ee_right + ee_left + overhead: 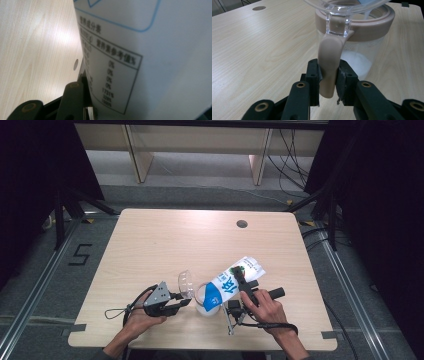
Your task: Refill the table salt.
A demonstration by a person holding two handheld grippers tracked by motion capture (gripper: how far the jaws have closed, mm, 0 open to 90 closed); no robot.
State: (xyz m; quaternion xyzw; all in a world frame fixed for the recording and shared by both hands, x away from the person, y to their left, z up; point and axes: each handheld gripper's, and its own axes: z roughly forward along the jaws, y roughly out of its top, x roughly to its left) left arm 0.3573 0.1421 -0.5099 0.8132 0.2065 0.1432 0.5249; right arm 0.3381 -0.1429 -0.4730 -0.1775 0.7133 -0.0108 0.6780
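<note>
bag (231, 282) tilted over jar (206, 306), long axis running down-left, blue corner over the jar mouth near the table's (165, 240) front edge. right gripper (239, 276) clamped across the bag mid-body, jaws part-closed on it. left gripper (328, 75) pinched on jar handle (329, 65), steadying from the left; clear lid (185, 284) flipped open. white grains visible at jar bottom.

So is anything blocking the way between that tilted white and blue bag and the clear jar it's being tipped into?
Nothing visible does. The jar's clear hinged lid is flipped open to the side, so the mouth of the clear jar with the beige rim is uncovered, and the white and blue bag leans right over it.
</note>
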